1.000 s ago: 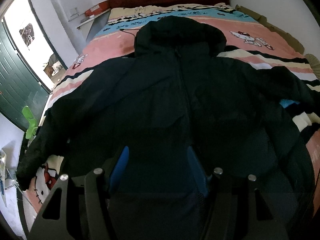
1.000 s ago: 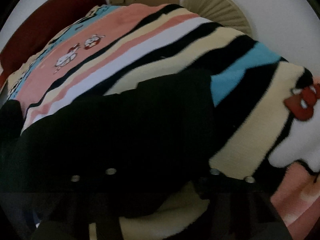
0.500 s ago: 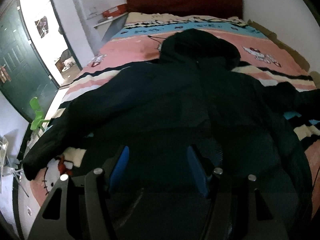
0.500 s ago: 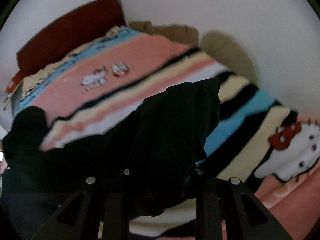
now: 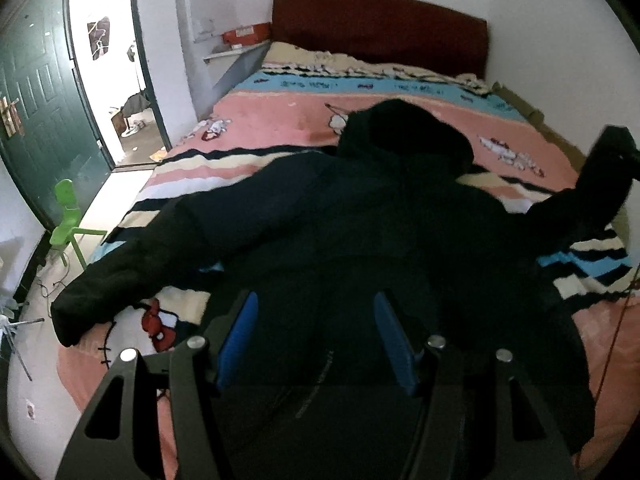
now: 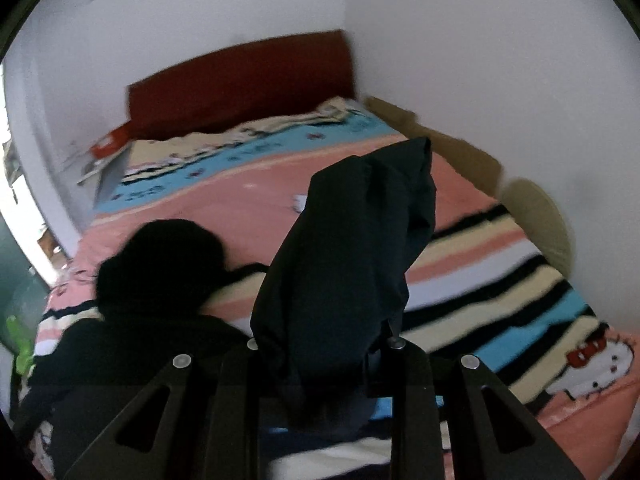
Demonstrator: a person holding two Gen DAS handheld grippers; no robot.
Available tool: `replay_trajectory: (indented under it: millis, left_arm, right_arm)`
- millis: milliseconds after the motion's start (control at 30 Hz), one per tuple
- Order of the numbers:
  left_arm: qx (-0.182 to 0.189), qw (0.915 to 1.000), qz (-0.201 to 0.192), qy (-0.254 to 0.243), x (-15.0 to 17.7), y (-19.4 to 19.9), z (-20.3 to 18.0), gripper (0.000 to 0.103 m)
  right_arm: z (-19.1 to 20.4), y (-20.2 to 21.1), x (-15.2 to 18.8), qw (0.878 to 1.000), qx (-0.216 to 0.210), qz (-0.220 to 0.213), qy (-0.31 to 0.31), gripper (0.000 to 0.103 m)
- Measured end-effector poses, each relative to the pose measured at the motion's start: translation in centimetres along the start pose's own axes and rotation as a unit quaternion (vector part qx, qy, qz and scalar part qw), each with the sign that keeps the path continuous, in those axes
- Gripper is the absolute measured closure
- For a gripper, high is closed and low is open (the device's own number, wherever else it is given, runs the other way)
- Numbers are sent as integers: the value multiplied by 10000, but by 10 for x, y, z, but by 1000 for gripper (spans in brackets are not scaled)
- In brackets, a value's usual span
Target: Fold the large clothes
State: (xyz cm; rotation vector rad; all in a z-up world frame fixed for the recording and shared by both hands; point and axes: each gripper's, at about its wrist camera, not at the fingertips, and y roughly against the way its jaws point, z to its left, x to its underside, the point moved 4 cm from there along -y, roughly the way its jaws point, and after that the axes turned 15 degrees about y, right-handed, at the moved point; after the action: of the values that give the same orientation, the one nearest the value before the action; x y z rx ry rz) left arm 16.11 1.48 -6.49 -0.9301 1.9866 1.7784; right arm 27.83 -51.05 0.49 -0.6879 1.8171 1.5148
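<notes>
The black hooded jacket (image 5: pixel 360 232) lies face up on the striped cartoon blanket (image 5: pixel 280 128), spread ahead of both tongs, hood toward the dark red headboard (image 5: pixel 380 28).

Left to right, the risks as I judge them. Ahead and to the left of the left gripper (image 5: pixel 316 340), the left sleeve (image 5: pixel 132 272) reaches the bed's edge with its cuff near the drop; any drag on the body could pull it over the side. Directly under that gripper the padded hem is thick and slippery, so a shallow bite may catch only the top layer. To the right, the right sleeve (image 6: pixel 352 248) is lifted off the bed and hangs heavy from the right gripper (image 6: pixel 324 360); a quick swing across the chest could slip it free or land it twisted and bunched.

The left gripper's blue pads (image 5: pixel 240 336) stand wide apart over the jacket's lower front, nothing visibly between them; whether they touch the cloth I cannot tell. The right gripper's jaws are pressed together, clamped on the raised right sleeve, whose cuff end stands up just ahead of them.
</notes>
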Motion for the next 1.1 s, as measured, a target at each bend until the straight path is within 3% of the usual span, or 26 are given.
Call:
replay_trajectory:
  millis: [267, 433, 700, 867, 1100]
  left_arm:
    - [-156, 9992, -200, 296, -8, 14, 48, 44]
    - [-252, 9978, -279, 543, -12, 17, 84, 44]
    - [-470, 9948, -241, 865, -19, 3, 131, 44]
    - [-509, 9928, -126, 1082, -19, -13, 150, 44]
    - [-551, 9904, 15, 1266, -21, -30, 164, 44]
  right_arm:
    - [132, 25, -45, 9943, -712, -340, 714, 79]
    - [212, 20, -41, 9873, -1159, -312, 1044, 79]
    - [316, -14, -3, 9745, -1534, 72, 1634, 78]
    - [373, -49, 37, 9624, -1652, 486, 2103, 78]
    - [426, -78, 98, 9439, -1689, 969, 2666, 72]
